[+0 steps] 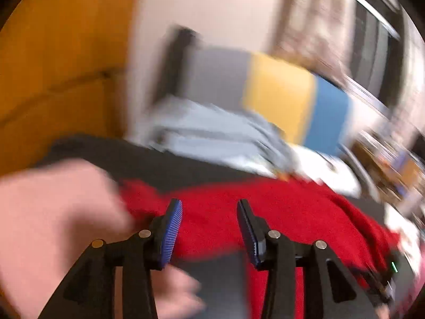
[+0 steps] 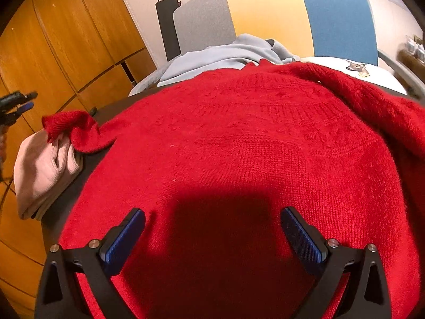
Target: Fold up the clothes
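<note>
A red knitted sweater (image 2: 239, 146) lies spread over the dark table (image 2: 87, 164), its neck towards the far side. One sleeve end (image 2: 69, 127) rests crumpled on a folded pink garment (image 2: 45, 170) at the left edge. My right gripper (image 2: 212, 212) hovers open just above the sweater's near part, with nothing between its fingers. The left wrist view is blurred. My left gripper (image 1: 209, 212) is open and empty there, with the sweater (image 1: 279, 212) beyond it and the pink garment (image 1: 53, 207) at its left. From the right wrist view the left gripper (image 2: 29, 100) hangs off the table's left side, apart from the sleeve.
A light blue garment (image 2: 225, 55) and a white printed one (image 2: 353, 66) lie beyond the sweater. Behind them stands a padded backrest in grey, yellow and blue (image 2: 265, 10). Wooden cabinet doors (image 2: 66, 40) fill the left side.
</note>
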`<state>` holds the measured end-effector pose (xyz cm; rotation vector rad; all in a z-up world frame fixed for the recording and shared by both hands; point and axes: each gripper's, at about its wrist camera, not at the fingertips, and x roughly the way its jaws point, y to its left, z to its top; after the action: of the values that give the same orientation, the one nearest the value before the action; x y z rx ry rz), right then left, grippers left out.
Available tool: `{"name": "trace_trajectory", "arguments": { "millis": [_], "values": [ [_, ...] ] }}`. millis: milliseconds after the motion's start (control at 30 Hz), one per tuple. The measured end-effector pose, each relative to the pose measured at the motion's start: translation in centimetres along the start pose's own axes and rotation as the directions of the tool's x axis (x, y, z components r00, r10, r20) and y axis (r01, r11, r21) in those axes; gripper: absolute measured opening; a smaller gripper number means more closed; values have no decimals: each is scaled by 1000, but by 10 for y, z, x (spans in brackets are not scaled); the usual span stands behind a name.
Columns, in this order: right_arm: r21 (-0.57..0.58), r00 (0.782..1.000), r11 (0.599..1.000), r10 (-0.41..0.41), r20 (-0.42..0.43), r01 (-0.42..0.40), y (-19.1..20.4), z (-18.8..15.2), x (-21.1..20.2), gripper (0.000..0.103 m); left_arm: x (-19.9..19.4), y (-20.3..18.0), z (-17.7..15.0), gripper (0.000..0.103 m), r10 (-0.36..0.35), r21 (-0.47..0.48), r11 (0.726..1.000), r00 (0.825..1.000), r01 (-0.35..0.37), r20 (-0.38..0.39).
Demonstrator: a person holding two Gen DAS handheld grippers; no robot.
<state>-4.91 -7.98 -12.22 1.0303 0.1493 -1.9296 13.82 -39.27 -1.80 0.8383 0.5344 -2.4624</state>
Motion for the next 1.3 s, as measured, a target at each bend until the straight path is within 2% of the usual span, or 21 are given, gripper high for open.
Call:
{"name": "trace_trajectory", "arguments": {
  "millis": [33, 100, 167, 233, 267, 333, 400, 500, 600, 667, 700, 767, 867, 900, 933, 1000, 1033, 1067, 1200, 1300],
  "values": [
    [0, 1000, 1000, -1, 1, 1, 1, 0, 0, 103, 14, -19, -16, 44, -64, 21, 998, 997, 65, -44],
    [2, 1000, 1000, 1, 0, -1, -1, 1, 0, 103, 39, -44, -53, 44, -130, 20, 991, 982, 134, -136],
    [5, 1000, 1000, 1, 1, -1, -2, 1, 0, 103, 62, -66, -90, 44, -182, 4, 982, 957, 188, -226],
    [8, 1000, 1000, 1, 1, -1, -2, 1, -1, 103, 73, -69, -114, 44, -151, 5, 987, 951, 158, -268],
    [17, 1000, 1000, -5, 3, 5, -2, 1, -1, 103, 76, -65, -124, 41, -124, 20, 991, 956, 134, -266],
    [38, 1000, 999, -19, 9, 19, -2, 2, 0, 103, 75, -56, -133, 43, -35, 118, 991, 976, 62, -217],
    [86, 999, 995, -46, 24, 44, -1, 2, 0, 103, 75, -45, -133, 43, 42, 181, 983, 981, -7, -191],
    [185, 997, 982, -57, 59, 45, 0, 3, 1, 103, 77, -27, -126, 50, 124, 205, 975, 972, -83, -199],
    [232, 996, 973, -8, 93, -14, 10, -1, 0, 103, 73, -18, -120, 50, 152, 176, 978, 960, -111, -235],
    [240, 994, 970, 20, 107, -45, 18, -6, -2, 103, 66, -21, -119, 50, 227, 195, 963, 950, -186, -213],
    [244, 993, 968, 33, 115, -60, 20, -8, -3, 103, 61, -26, -119, 47, 231, 192, 962, 953, -194, -194],
    [256, 989, 961, 72, 132, -104, 24, -12, -7, 103, 49, -40, -118, 48, 196, 169, 971, 969, -170, -151],
    [265, 984, 950, 141, 104, -164, 23, -16, -18, 103, 36, -63, -127, 48, 121, 205, 974, 986, -96, -115],
    [268, 985, 949, 148, 93, -168, 21, -18, -25, 103, 36, -68, -132, 48, 114, 218, 972, 986, -85, -123],
    [259, 987, 953, 139, 83, -156, 20, -22, -33, 103, 38, -72, -136, 48, 118, 230, 970, 983, -83, -142],
    [233, 993, 966, 104, 57, -114, 14, -35, -49, 103, 47, -68, -151, 49, 110, 190, 979, 970, -69, -217],
    [217, 996, 973, 77, 40, -84, 10, -44, -57, 103, 47, -65, -156, 49, 102, 172, 983, 970, -64, -222],
    [201, 998, 978, 50, 24, -54, 5, -53, -65, 103, 43, -63, -158, 49, 93, 160, 985, 974, -60, -206],
    [82, 999, 995, 50, 8, -50, -3, -85, -97, 103, 39, -66, -148, 49, 59, 129, 991, 977, -33, -204],
    [75, 999, 997, -32, 2, 32, -18, -89, -125, 103, 38, -77, -132, 49, 36, 148, 989, 984, -10, -172]
  ]
}}
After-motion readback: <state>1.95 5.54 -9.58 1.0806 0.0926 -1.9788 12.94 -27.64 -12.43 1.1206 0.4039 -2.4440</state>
